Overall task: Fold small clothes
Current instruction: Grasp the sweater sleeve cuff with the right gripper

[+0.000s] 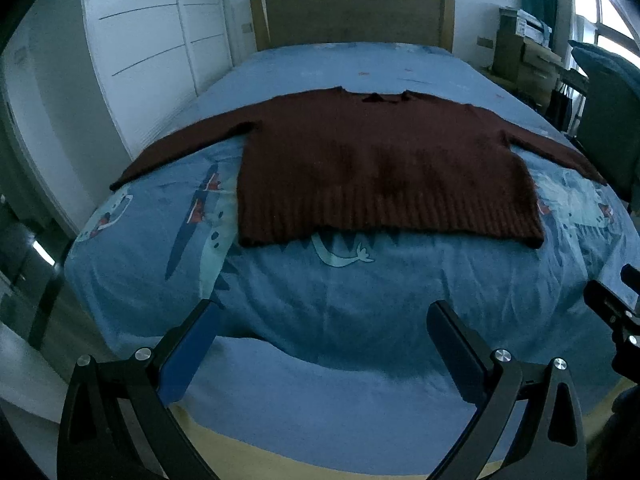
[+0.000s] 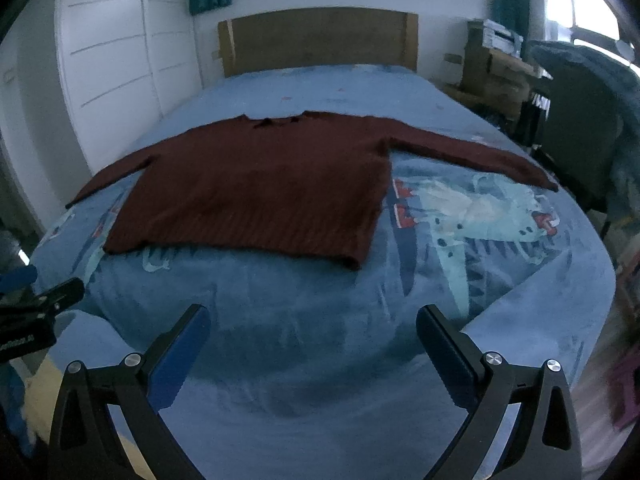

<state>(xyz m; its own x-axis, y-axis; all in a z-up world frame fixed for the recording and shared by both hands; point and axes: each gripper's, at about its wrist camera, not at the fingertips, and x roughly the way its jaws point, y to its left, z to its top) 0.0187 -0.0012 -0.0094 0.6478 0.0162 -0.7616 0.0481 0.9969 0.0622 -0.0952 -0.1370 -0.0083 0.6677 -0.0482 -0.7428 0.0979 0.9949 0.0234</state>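
Sweater [image 1: 384, 168] lay flat mid-frame on the bed [image 1: 340, 312], sleeves stretched left to right, hem toward me. My left gripper [image 1: 324, 316] and right gripper [image 2: 314, 320] both gaped wide, empty, short of the hem. Left one sat squarer to it, I'd say.

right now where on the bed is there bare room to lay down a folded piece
Bare blue duvet lies between the sweater's hem and the near edge, and between its collar and the wooden headboard. Both sleeves reach the side edges, so mid-bed is crowded.
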